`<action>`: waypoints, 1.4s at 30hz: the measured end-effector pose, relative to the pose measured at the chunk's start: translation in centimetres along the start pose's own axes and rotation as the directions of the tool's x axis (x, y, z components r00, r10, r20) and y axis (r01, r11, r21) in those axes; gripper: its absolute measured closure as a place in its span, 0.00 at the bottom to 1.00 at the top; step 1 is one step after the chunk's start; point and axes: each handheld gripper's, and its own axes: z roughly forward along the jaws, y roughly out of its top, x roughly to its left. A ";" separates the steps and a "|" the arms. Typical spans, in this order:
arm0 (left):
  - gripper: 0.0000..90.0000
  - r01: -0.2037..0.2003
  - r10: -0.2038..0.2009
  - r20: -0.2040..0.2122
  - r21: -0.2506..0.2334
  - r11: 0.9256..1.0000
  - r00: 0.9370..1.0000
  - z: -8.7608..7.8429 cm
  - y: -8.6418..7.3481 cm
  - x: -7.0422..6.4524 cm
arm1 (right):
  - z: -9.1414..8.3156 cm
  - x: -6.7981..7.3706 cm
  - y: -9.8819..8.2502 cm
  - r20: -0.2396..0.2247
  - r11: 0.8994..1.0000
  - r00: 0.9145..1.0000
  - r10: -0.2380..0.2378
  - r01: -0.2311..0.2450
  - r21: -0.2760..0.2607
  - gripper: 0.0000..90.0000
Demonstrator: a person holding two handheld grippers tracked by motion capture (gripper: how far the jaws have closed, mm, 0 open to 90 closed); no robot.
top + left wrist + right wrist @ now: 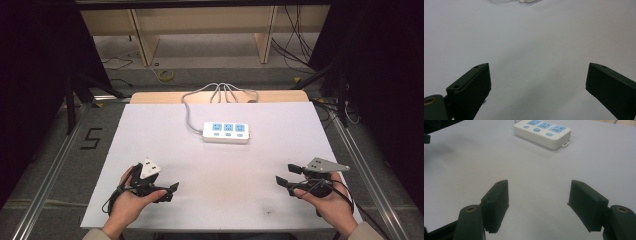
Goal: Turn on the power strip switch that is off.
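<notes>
A white power strip [226,132] with three blue sockets lies at the middle back of the white table top [215,200], its grey cable running off the far edge. It also sits at the top of the right gripper view as the power strip [542,131]. My left gripper [170,191] rests low at the front left, held in a hand, jaws wide apart with nothing between them [537,82]. My right gripper [285,176] is at the front right, pointing left, open and empty [539,195]. A corner of the strip [526,1] peeks in at the top of the left gripper view.
The table top [599,157] is bare white between the grippers and the strip. Several grey cables [220,92] bunch at the far edge. Beyond are a wooden shelf frame [200,30] and floor cables. Metal rails [55,165] run along both sides of the table.
</notes>
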 end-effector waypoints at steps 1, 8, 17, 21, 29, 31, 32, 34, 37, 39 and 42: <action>0.06 0.000 0.000 -0.001 0.002 1.000 1.000 0.0 0.0 0.1 | 0.0 0.0 0.0 0.000 1.000 1.000 0.000 0.000 0.001 0.36; 0.07 -0.007 0.007 -0.005 0.001 1.000 1.000 -0.1 0.0 0.0 | 0.0 0.1 0.1 0.000 1.000 1.000 -0.006 0.006 -0.006 0.37; 0.07 -0.004 0.004 -0.005 0.001 1.000 1.000 0.0 0.0 -0.1 | 0.4 0.1 0.8 0.008 1.000 1.000 -0.017 0.017 -0.012 0.48; 0.07 -0.005 0.005 -0.006 0.002 1.000 1.000 0.0 0.0 -0.1 | 0.8 0.1 1.1 0.011 1.000 1.000 -0.023 0.023 -0.012 0.53; 0.07 -0.010 0.010 -0.004 0.006 1.000 1.000 0.0 0.0 -0.2 | 1.4 0.3 1.7 0.026 0.999 0.999 -0.042 0.042 -0.011 0.64; 0.08 -0.012 0.012 -0.005 0.006 1.000 1.000 0.0 0.0 -0.2 | 1.6 0.4 1.7 0.026 0.999 0.999 -0.045 0.045 -0.010 0.65; 0.07 -0.012 0.012 -0.005 0.004 1.000 1.000 0.0 0.0 -0.2 | 1.6 0.4 1.8 0.027 0.999 0.999 -0.047 0.047 -0.007 0.66; 0.08 -0.012 0.012 -0.005 0.005 1.000 1.000 0.0 0.0 -0.2 | 1.7 0.4 1.8 0.027 0.999 0.998 -0.051 0.052 -0.012 0.67; 0.08 -0.013 0.013 -0.006 0.005 1.000 1.000 0.0 0.1 -0.2 | 1.8 0.4 2.0 0.031 0.998 0.998 -0.054 0.054 -0.018 0.72; 0.08 -0.013 0.013 -0.007 0.006 1.000 1.000 0.0 0.1 -0.3 | 1.8 0.5 2.1 0.037 0.998 0.998 -0.054 0.055 -0.026 0.77; 0.08 -0.014 0.014 -0.007 0.006 1.000 1.000 0.0 0.1 -0.3 | 2.0 0.5 2.4 0.045 0.997 0.997 -0.058 0.060 -0.038 0.84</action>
